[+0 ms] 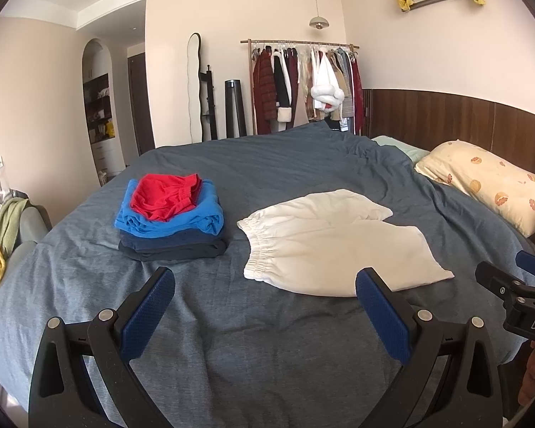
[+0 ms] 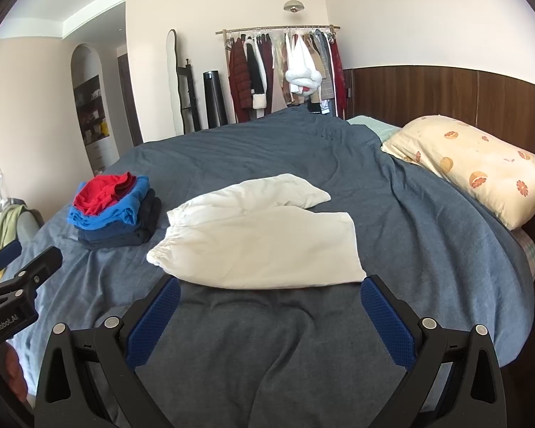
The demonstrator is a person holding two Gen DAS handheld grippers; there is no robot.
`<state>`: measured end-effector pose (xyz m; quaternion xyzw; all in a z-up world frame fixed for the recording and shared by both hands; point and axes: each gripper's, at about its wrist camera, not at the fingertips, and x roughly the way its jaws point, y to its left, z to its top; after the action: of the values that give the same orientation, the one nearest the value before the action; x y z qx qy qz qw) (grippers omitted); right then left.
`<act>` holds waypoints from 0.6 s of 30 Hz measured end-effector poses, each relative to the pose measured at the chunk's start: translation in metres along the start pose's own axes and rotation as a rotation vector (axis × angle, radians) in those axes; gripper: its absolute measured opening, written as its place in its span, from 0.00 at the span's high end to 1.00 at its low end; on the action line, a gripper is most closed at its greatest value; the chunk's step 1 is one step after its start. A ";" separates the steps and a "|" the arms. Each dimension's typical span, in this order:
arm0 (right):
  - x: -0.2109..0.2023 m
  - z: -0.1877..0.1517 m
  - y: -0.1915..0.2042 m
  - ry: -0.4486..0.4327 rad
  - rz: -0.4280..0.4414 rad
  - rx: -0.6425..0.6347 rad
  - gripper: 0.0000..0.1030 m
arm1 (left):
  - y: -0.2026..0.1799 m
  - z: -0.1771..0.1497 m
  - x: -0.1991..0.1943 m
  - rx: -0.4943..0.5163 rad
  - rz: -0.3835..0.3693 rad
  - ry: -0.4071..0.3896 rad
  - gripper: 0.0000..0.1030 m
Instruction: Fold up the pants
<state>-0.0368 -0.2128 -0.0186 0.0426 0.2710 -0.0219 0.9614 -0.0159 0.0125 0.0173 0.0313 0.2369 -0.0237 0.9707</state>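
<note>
Both pairs of jaws spread wide and empty; left gripper (image 1: 265, 285) hovering low over the grey blanket (image 1: 232, 339), aimed forward, its right finger just short of the white pants' (image 1: 331, 246) near edge; right gripper (image 2: 269, 297) level beside it, fingertips flanking that same edge. Pants flat on the bed, unfolded, waistband toward a stack of folded clothes (image 1: 171, 221); pillow (image 1: 488, 182) beyond, by the headboard.

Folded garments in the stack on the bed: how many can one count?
3, possibly more: a red garment on top, a blue garment under it, and dark navy clothing at the bottom, which may be more than one piece. The white pants lie apart, to the right.
</note>
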 end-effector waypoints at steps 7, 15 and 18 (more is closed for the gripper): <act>0.000 0.000 0.000 0.001 0.000 0.000 0.01 | 0.002 -0.001 0.000 0.000 0.002 -0.003 0.00; 0.002 -0.002 0.002 0.007 0.002 -0.002 0.01 | 0.007 -0.003 0.006 -0.006 0.006 0.012 0.00; 0.008 -0.002 0.004 0.020 0.004 -0.005 0.01 | 0.010 -0.005 0.011 -0.012 0.009 0.025 0.00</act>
<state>-0.0312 -0.2089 -0.0245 0.0410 0.2804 -0.0189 0.9588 -0.0079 0.0225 0.0081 0.0266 0.2490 -0.0176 0.9680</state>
